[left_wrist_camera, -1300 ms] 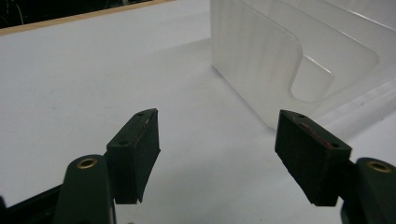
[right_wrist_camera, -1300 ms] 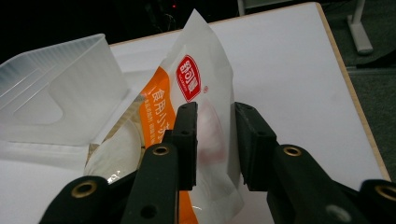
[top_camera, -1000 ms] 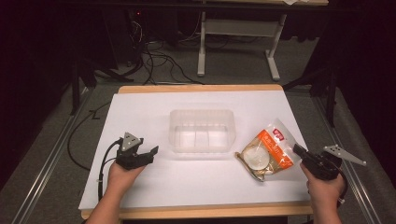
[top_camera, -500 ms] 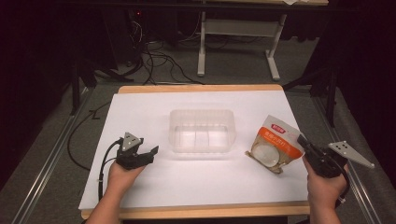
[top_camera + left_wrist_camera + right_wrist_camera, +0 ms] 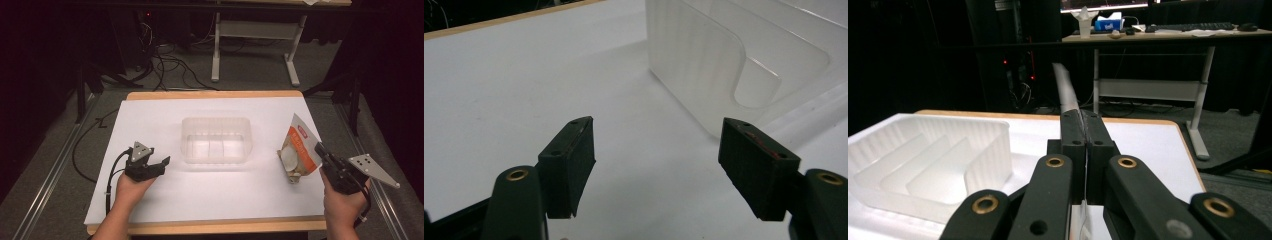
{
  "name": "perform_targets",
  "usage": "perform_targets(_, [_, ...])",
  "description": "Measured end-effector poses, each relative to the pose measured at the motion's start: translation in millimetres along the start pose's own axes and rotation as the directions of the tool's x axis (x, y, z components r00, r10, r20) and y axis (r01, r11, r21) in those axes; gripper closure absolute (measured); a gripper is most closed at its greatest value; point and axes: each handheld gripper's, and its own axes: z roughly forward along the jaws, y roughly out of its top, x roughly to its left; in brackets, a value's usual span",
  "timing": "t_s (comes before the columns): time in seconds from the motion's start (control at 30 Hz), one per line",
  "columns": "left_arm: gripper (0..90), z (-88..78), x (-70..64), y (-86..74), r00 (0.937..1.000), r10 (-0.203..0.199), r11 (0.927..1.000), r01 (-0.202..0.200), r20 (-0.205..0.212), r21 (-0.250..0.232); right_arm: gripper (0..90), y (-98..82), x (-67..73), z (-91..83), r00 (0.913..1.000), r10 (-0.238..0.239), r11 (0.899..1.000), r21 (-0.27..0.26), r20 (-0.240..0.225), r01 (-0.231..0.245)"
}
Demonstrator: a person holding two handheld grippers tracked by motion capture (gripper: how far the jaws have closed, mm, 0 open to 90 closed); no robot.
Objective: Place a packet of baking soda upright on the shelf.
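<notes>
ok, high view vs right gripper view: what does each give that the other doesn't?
High view alone: the left tool, open above the white table, and the orange and white printed face of the packet, tilted with its lower end at the table.

Right gripper view alone: the right tool shut on the packet's thin edge, plus a far desk with a keyboard.

Both: the clear tray, its dividers and the table.

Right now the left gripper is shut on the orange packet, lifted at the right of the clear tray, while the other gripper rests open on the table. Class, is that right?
Not quite: the right gripper, not the left, is shut on the packet, as the high view shows. The packet is at the right of the tray, and the left gripper rests open on the table.
</notes>
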Motion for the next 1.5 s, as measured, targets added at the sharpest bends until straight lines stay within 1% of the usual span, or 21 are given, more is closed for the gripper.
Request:
perform_targets(0.1, [31.0,0.2,-0.4,-0.1,1.0,0.003,1.0,-0.003,0.001,0.004,90.0,2.6,2.4,8.2,1.0,-0.003,1.0,0.004,0.009,0.003])
perform_targets(0.13, [31.0,0.2,-0.7,-0.2,1.0,0.004,1.0,-0.004,0.0,0.005,90.0,4.3,4.0,13.5,0.9999,-0.005,1.0,-0.001,0.014,0.005])
perform_targets(0.23, [31.0,0.5,-1.7,-0.3,1.0,0.009,1.0,-0.009,-0.002,0.004,90.0,7.4,4.9,17.3,0.9997,-0.019,1.0,-0.019,0.018,0.019])
perform_targets(0.3, [31.0,0.8,-1.6,-0.4,1.0,0.009,0.9999,-0.009,0.0,0.006,90.0,7.1,6.8,18.3,0.9989,-0.041,0.999,-0.015,0.021,0.042])
perform_targets(0.33, [31.0,0.8,-1.6,-0.4,1.0,0.009,0.9999,-0.009,0.0,0.006,90.0,7.1,6.8,18.3,0.9989,-0.041,0.999,-0.015,0.021,0.042])
perform_targets(0.43, [31.0,0.7,-1.4,-0.2,1.0,0.009,1.0,-0.009,0.0,0.005,90.0,-0.6,8.0,21.1,0.998,-0.063,0.998,0.01,0.007,0.063])
perform_targets(0.5, [31.0,-0.1,-1.0,-0.2,1.0,0.008,1.0,-0.008,0.001,0.003,90.0,-4.8,10.3,18.2,0.9978,-0.065,0.998,0.008,-0.009,0.065])
perform_targets(0.57, [31.0,-0.3,-0.7,-0.1,1.0,0.007,1.0,-0.007,0.001,0.003,89.7,-6.5,11.5,17.3,0.9976,-0.069,0.998,0.011,-0.011,0.069])
perform_targets(0.6, [31.0,-0.3,-0.4,-0.1,1.0,0.006,1.0,-0.006,0.002,0.003,88.4,-10.6,13.9,16.5,0.9961,-0.085,0.996,0.024,-0.02,0.086])
perform_targets(0.67, [31.0,-0.3,-0.5,-0.1,1.0,0.006,1.0,-0.006,0.004,0.004,87.7,-14.3,15.7,15.8,0.9943,-0.104,0.994,0.033,-0.024,0.104])
perform_targets(0.8, [31.0,-0.4,-1.0,-0.2,1.0,0.008,1.0,-0.008,0.005,0.003,85.5,-17.5,18.1,14.9,0.9944,-0.101,0.994,0.037,-0.031,0.102])
perform_targets(0.93, [31.0,0.0,-0.9,-0.3,0.9999,0.01,0.9999,-0.01,0.008,0.008,82.5,-22.5,19.9,15.7,0.9928,-0.117,0.991,0.058,-0.027,0.118])
perform_targets(1.03, [30.9,-0.4,-0.5,-0.3,0.9999,0.009,0.9999,-0.009,0.009,0.007,80.8,-24.3,19.2,14.7,0.9948,-0.098,0.993,0.063,-0.026,0.099])
perform_targets(1.13, [30.9,-0.6,-0.5,-0.3,0.9999,0.009,0.9999,-0.009,0.009,0.008,79.2,-26.3,19.9,14.4,0.9946,-0.1,0.993,0.065,-0.028,0.101])
perform_targets(1.17, [30.9,-0.6,-0.7,-0.3,0.9999,0.009,0.9999,-0.009,0.008,0.008,78.5,-27.4,20.1,13.8,0.9945,-0.102,0.992,0.072,-0.026,0.103])
perform_targets(1.27, [30.9,-0.6,-1.3,-0.4,0.9999,0.01,0.9999,-0.01,0.011,0.008,76.5,-32.0,20.4,14.2,0.9954,-0.092,0.992,0.085,-0.027,0.094])
perform_targets(1.33, [30.9,-0.6,-1.4,-0.4,0.9998,0.014,0.9998,-0.014,0.011,0.013,75.5,-35.2,19.4,16.6,0.9949,-0.096,0.99,0.104,-0.029,0.099])
perform_targets(1.37, [30.7,-0.2,-1.9,-0.6,0.9998,0.015,0.9998,-0.015,0.012,0.014,75.7,-38.8,18.3,19.6,0.9956,-0.091,0.987,0.129,-0.019,0.093])
perform_targets(1.4, [30.7,-0.2,-1.9,-0.6,0.9998,0.015,0.9998,-0.015,0.012,0.014,75.7,-38.8,18.3,19.6,0.9956,-0.091,0.987,0.129,-0.019,0.093])
perform_targets(1.43, [30.7,0.1,-2.3,-0.7,0.9998,0.017,0.9997,-0.017,0.012,0.016,75.9,-41.7,16.2,22.4,0.9967,-0.079,0.986,0.148,-0.018,0.081])
perform_targets(1.5, [30.7,0.4,-2.6,-0.7,0.9997,0.019,0.9996,-0.019,0.014,0.02,76.8,-43.9,14.0,24.2,0.9971,-0.074,0.985,0.157,-0.016,0.076])
